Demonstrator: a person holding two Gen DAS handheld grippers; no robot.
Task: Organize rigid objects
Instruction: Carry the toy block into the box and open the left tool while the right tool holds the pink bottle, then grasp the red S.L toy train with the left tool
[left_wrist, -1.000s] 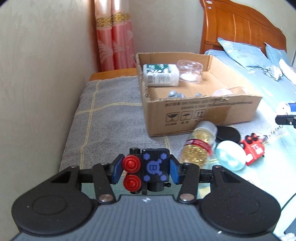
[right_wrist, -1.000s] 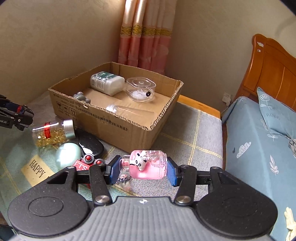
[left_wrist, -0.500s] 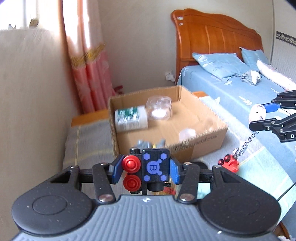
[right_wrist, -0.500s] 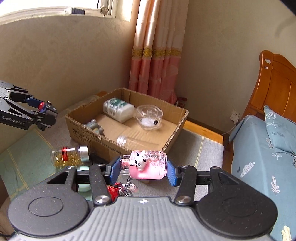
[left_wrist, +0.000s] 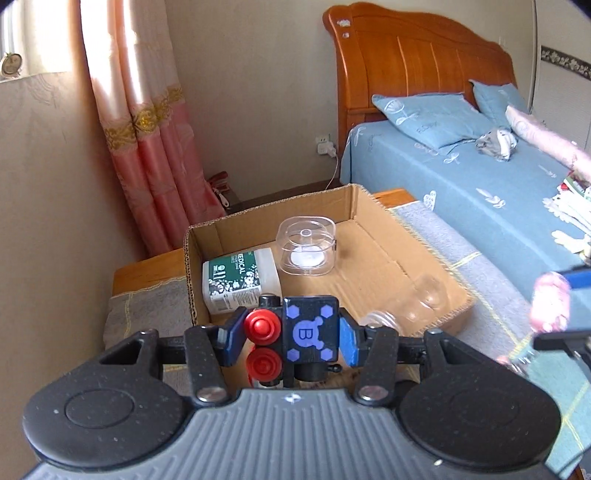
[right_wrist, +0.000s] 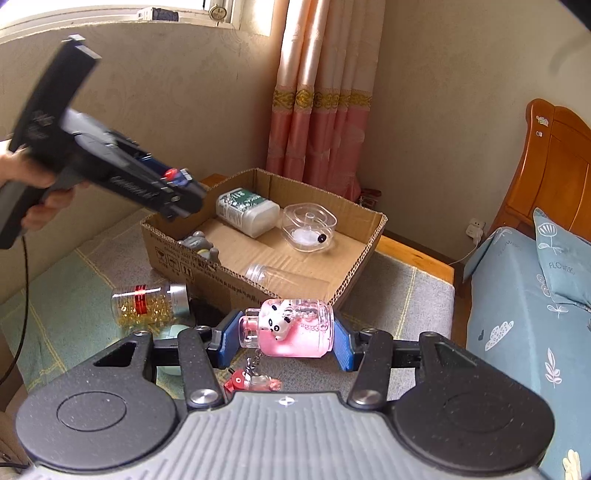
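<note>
Cardboard box (left_wrist: 373, 236) sat open-topped on a grey blanket (right_wrist: 402, 291), serving as the collecting place for the loose items. Inside it lay a white bottle (left_wrist: 240, 284) on its side with a green label reading "MEDICAL", a clear lidded tub (left_wrist: 306, 245), a clear empty jar (right_wrist: 284, 278) on its side and a small grey figurine (right_wrist: 199, 245). The box's outer wall carried printed handling symbols; its other text was too small to read.

The left gripper (left_wrist: 291, 334) was clenched on a black cube toy (left_wrist: 299, 336) with red knobs and a blue letter "B", held above the box's near edge, apparently ready to be dropped in. The right gripper (right_wrist: 284, 336) was clamped end to end around a pink panda bottle (right_wrist: 291, 332), sideways in the air short of the box, its chain and charms dangling beneath, likely next to go in.

Outside the box, a jar of golden capsules (right_wrist: 147, 304) lay on its side on the green cloth (right_wrist: 55, 317), not yet collected. A blue pillow (right_wrist: 561, 258) on the bed read "FLOWERS"
</note>
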